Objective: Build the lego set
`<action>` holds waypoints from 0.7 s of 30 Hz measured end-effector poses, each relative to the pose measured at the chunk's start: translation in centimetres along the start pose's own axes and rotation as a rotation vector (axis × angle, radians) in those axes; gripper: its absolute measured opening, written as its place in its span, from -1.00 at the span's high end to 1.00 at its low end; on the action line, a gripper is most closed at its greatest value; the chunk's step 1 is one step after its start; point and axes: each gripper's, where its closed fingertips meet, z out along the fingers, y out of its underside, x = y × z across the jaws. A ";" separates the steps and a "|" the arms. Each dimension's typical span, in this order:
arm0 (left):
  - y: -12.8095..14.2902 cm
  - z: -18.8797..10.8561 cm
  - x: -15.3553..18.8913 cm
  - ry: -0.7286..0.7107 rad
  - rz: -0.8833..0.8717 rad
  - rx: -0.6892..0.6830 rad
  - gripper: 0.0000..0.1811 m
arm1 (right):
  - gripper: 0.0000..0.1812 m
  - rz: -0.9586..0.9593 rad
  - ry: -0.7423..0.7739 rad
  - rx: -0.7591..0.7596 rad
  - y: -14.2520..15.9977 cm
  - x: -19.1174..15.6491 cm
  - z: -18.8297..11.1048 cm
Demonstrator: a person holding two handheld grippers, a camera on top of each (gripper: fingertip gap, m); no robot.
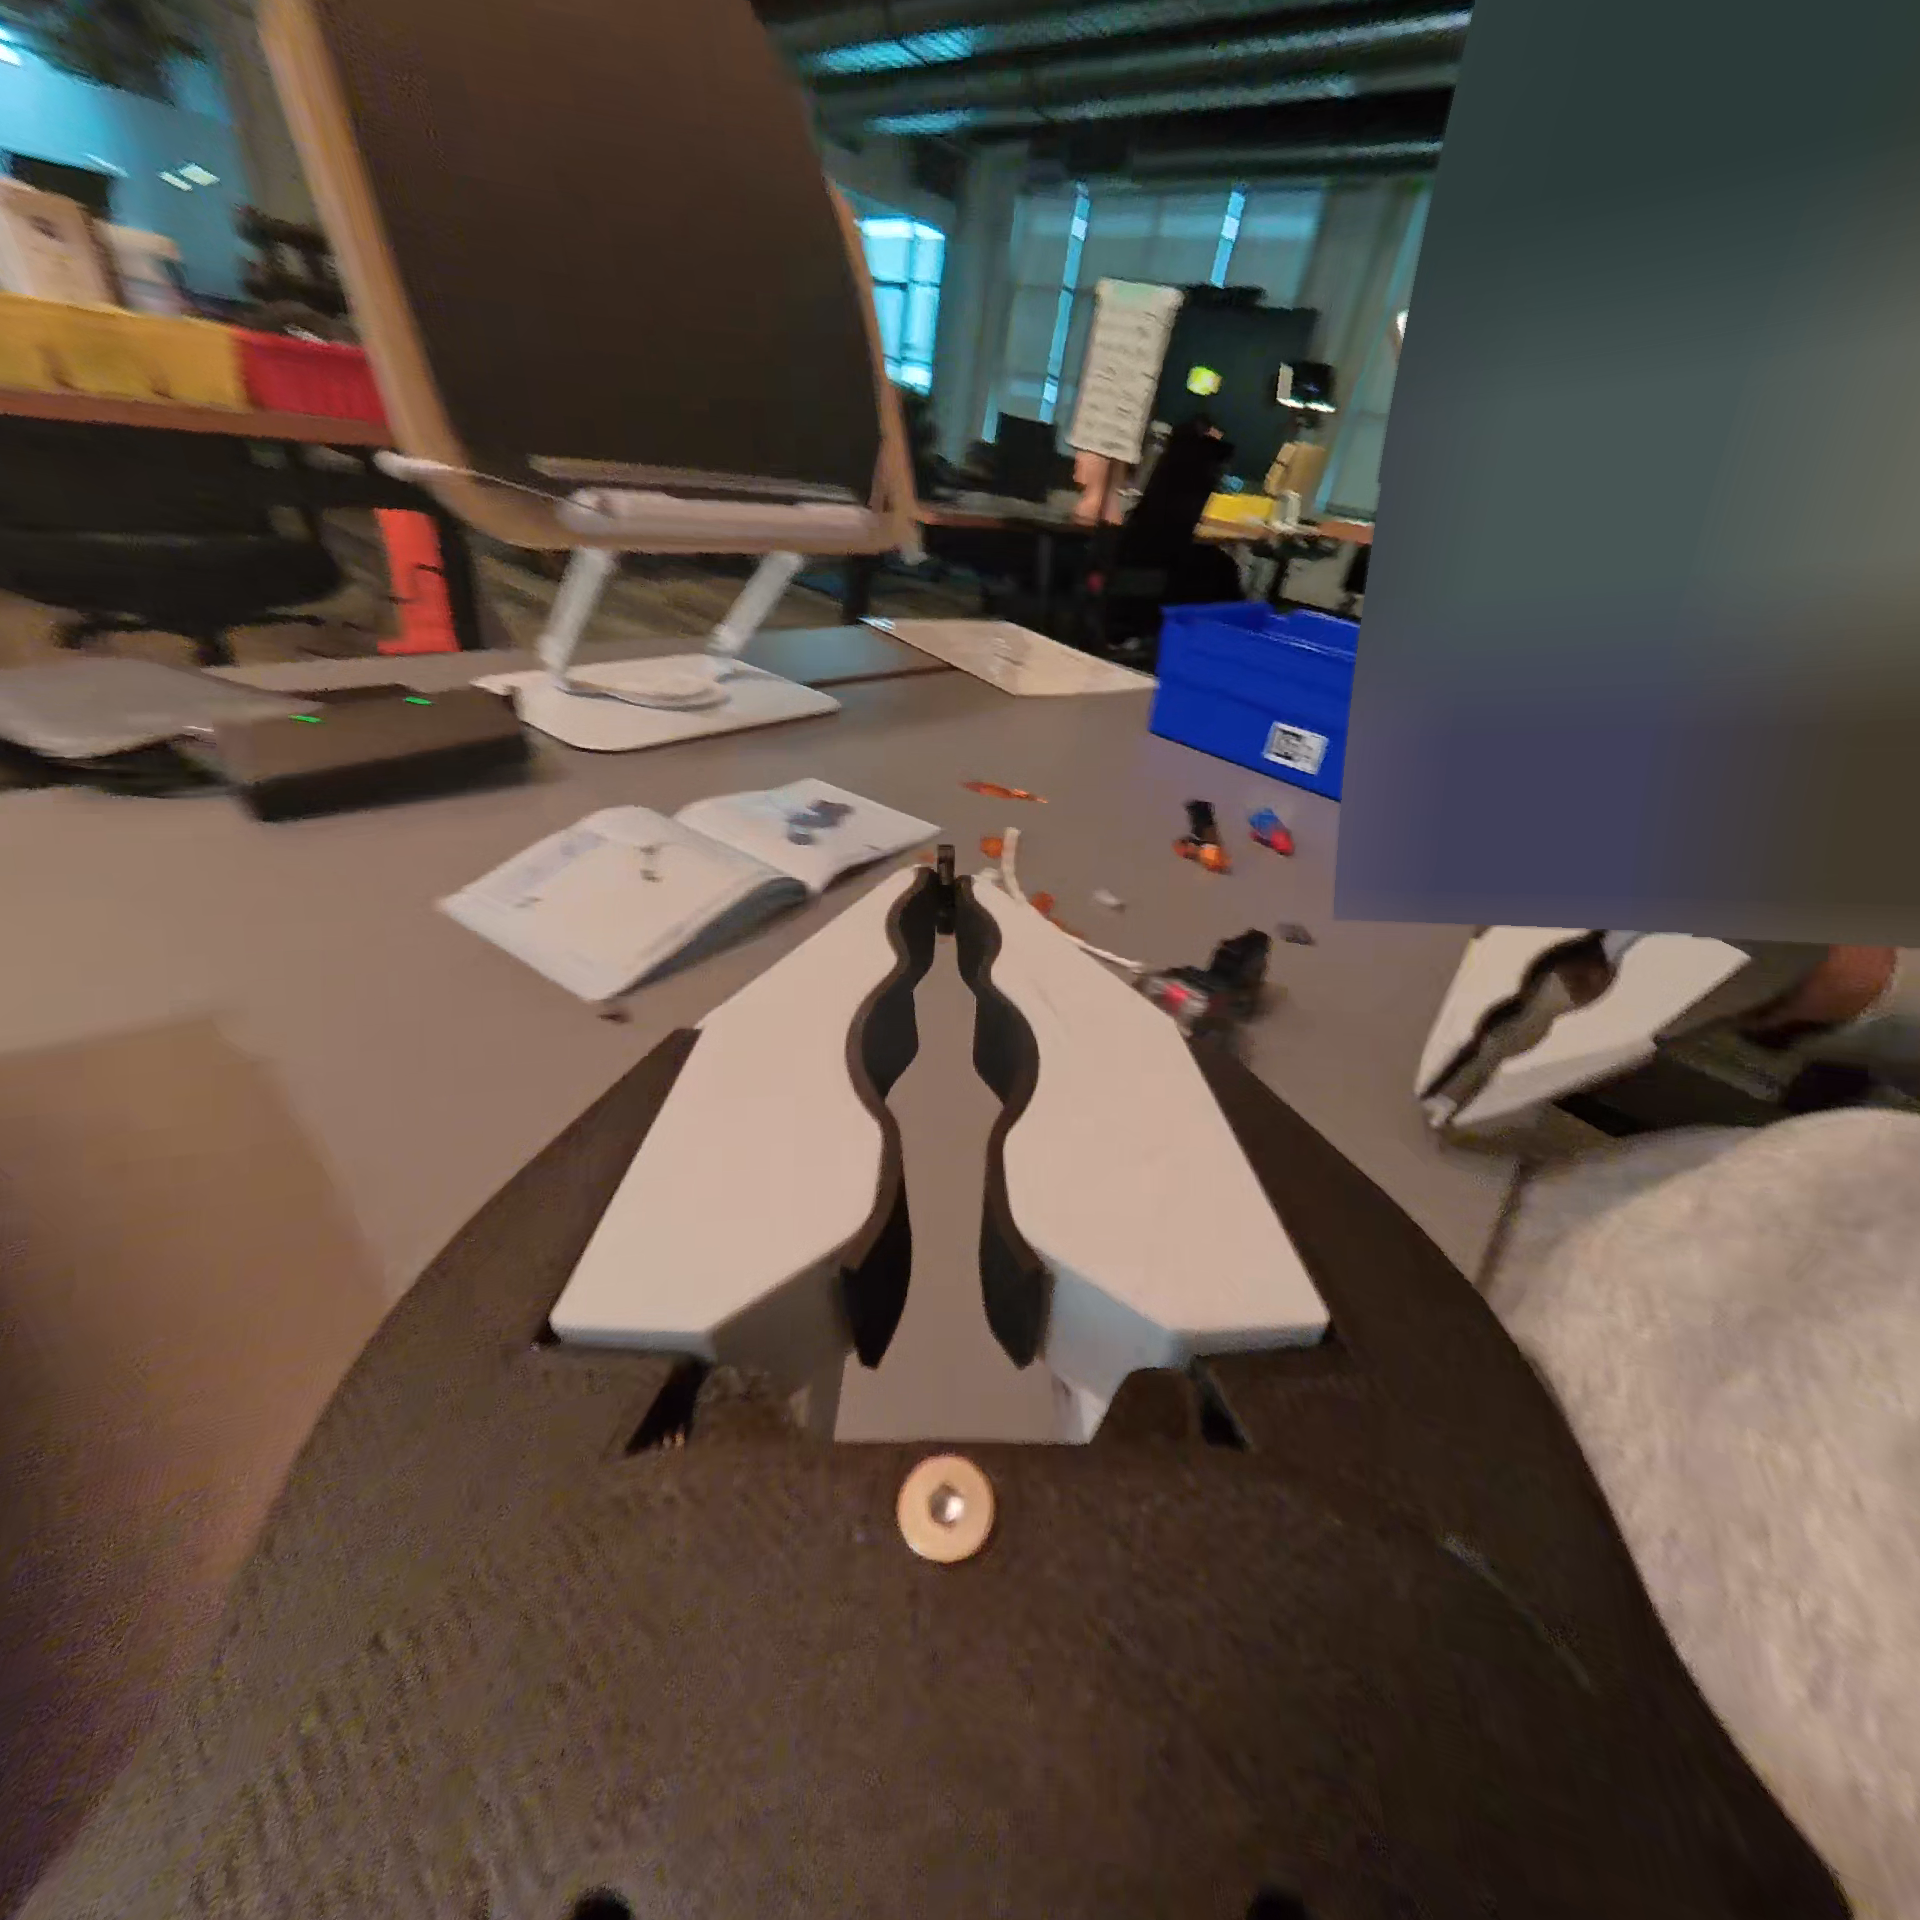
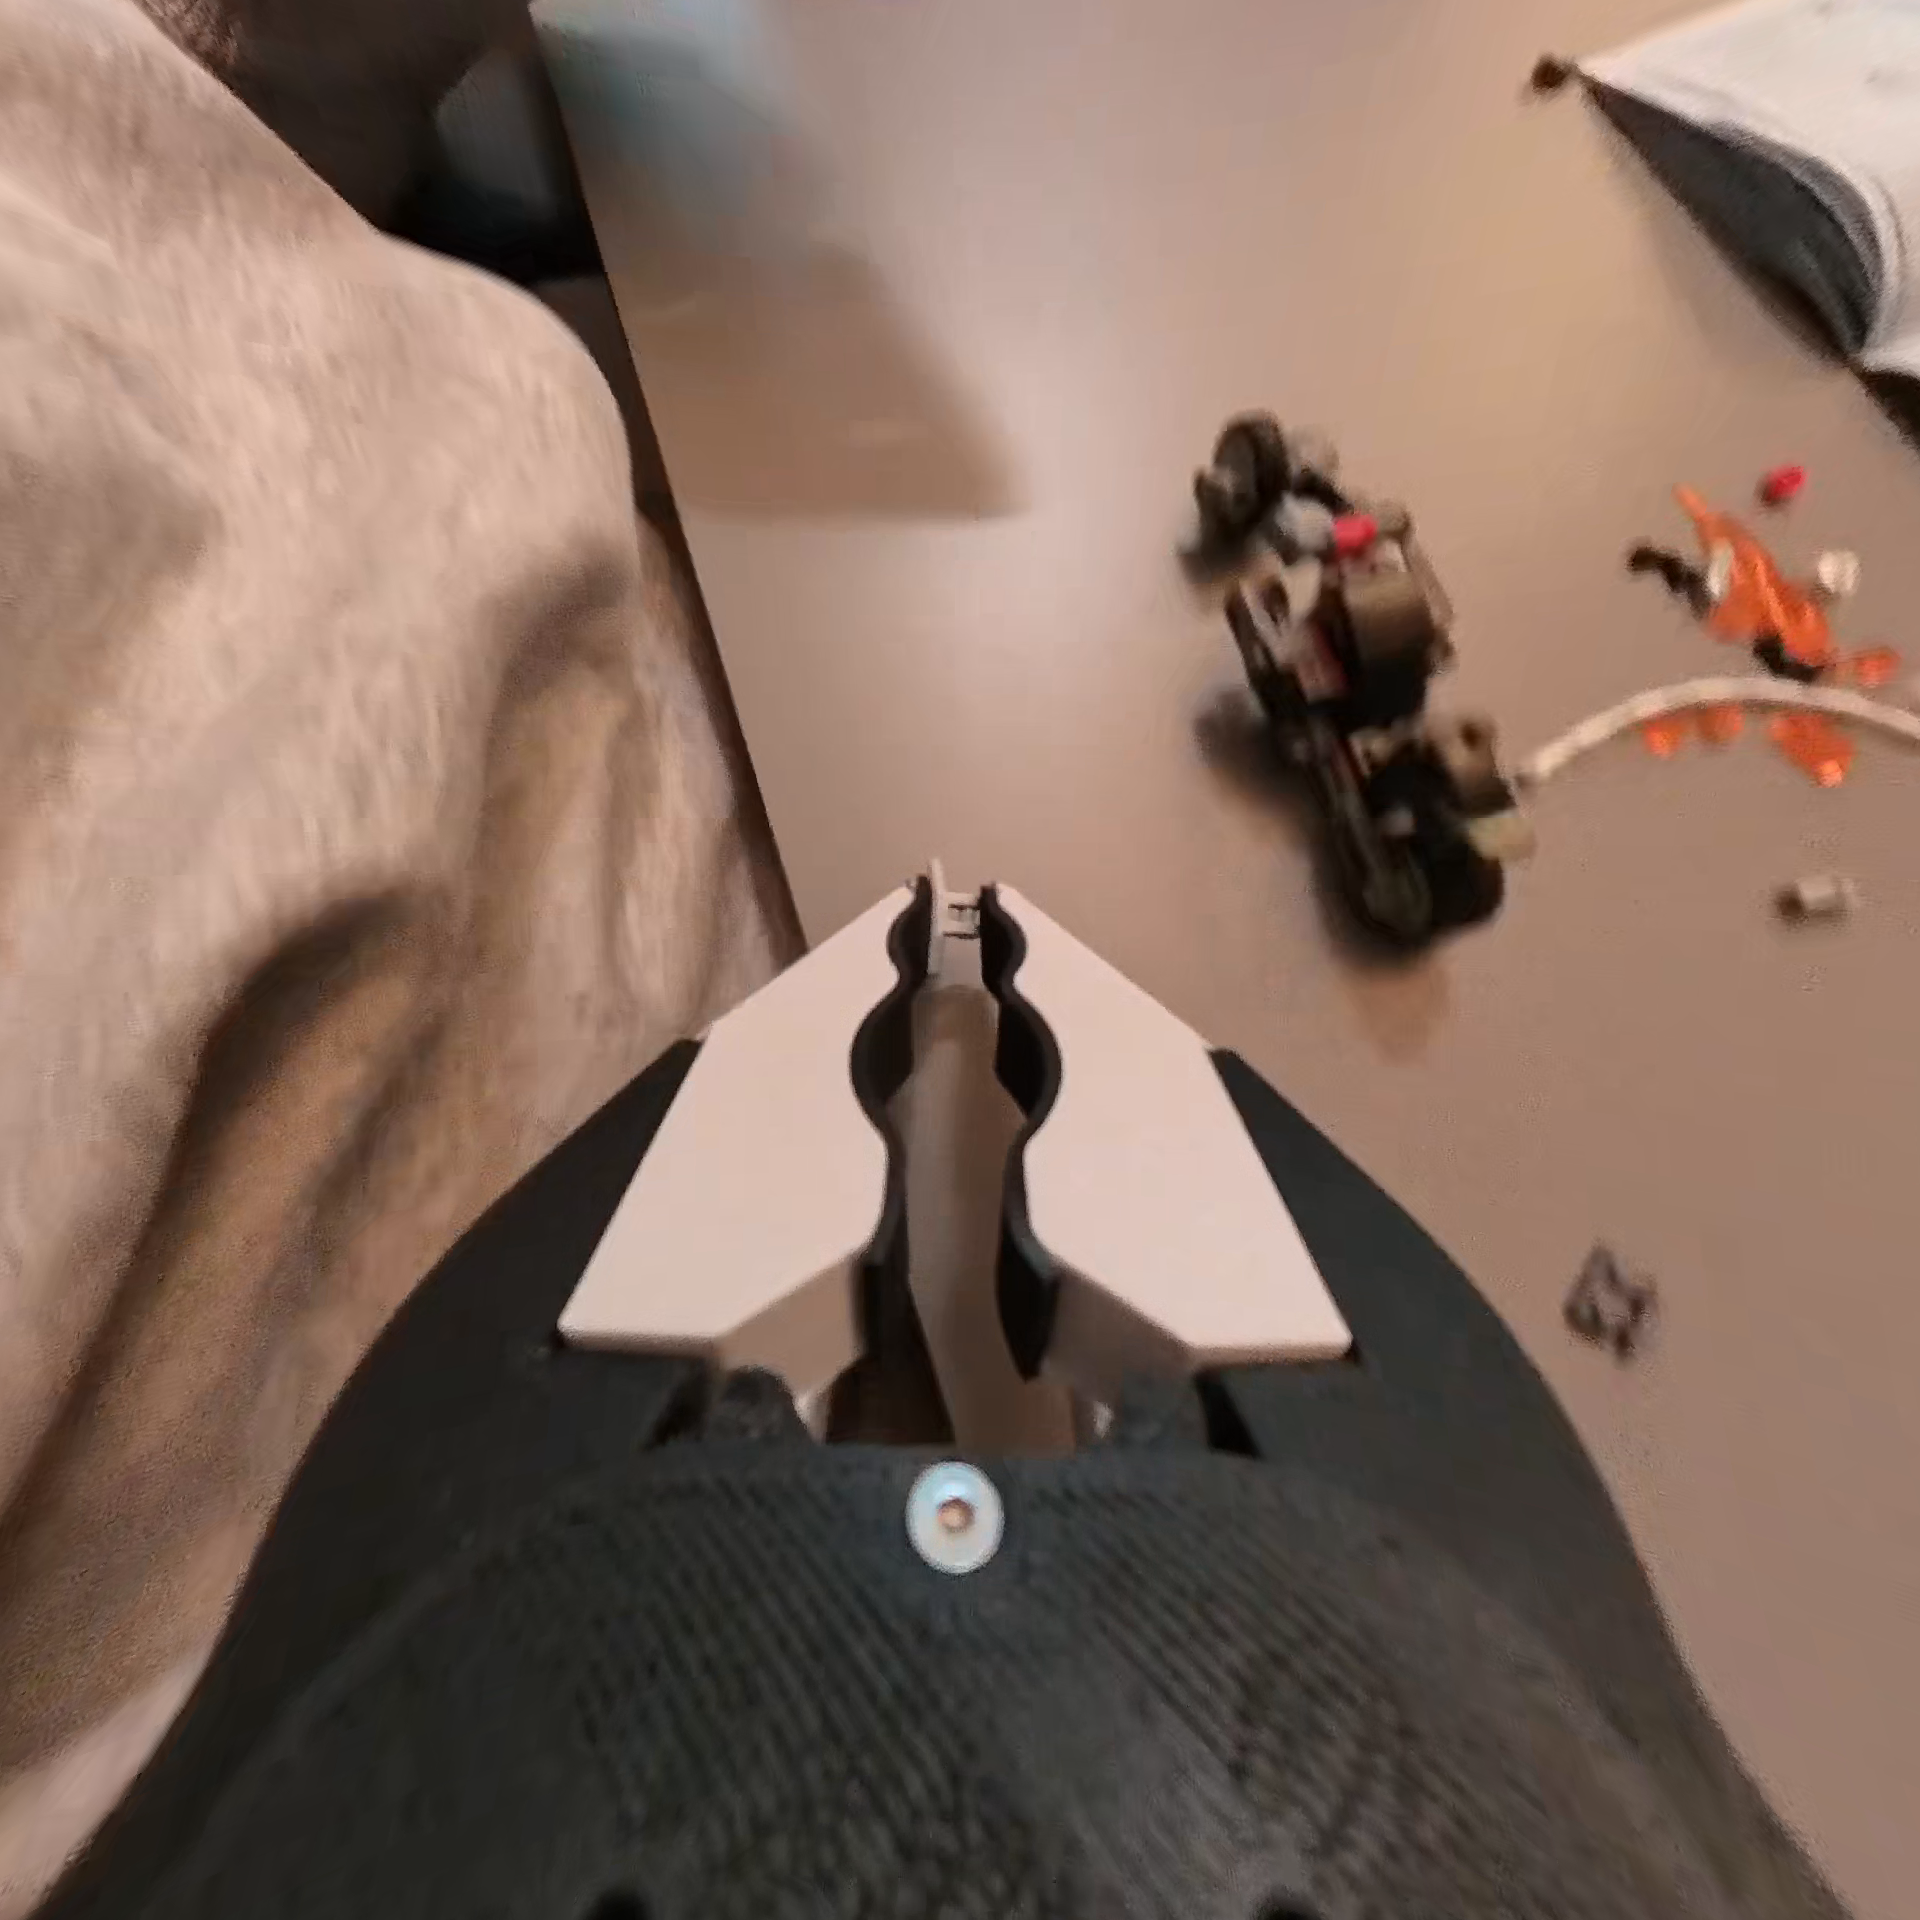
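While raised over table (image 1: 312, 935): left gripper (image 1: 943, 896) nipping black pin (image 1: 943, 878), right gripper (image 2: 951, 914) nipping pale piece (image 2: 943, 930); bike (image 2: 1351, 686) loose.

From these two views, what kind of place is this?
Probably a shared office or lab workroom: a long grey table, a blue plastic bin, a laptop on a white stand, and more desks behind.

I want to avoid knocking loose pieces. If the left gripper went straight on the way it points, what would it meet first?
Probably the small orange pieces just beyond the left gripper, which pinches a small black piece; depth is unclear.
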 end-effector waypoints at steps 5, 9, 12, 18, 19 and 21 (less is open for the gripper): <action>1.2 3.5 5.2 0.211 -0.116 -0.014 0.99 | 0.92 -0.014 -0.013 0.003 4.3 0.5 -3.0; 1.5 5.2 8.4 0.321 -0.191 -0.015 0.99 | 0.92 -0.066 -0.035 0.006 6.0 0.3 -4.2; 2.3 6.1 9.8 0.351 -0.179 -0.046 0.99 | 0.81 -0.072 -0.046 0.007 6.7 0.2 -4.9; 2.5 6.4 10.4 0.368 -0.183 -0.051 0.99 | 0.64 -0.023 0.026 0.024 7.5 0.1 -6.3; 2.6 6.4 10.4 0.369 -0.185 -0.053 0.99 | 0.61 -0.023 0.054 0.037 7.2 0.2 -6.4; 2.7 6.3 10.3 0.371 -0.195 -0.052 0.99 | 0.61 -0.040 0.118 0.060 6.4 0.3 -6.4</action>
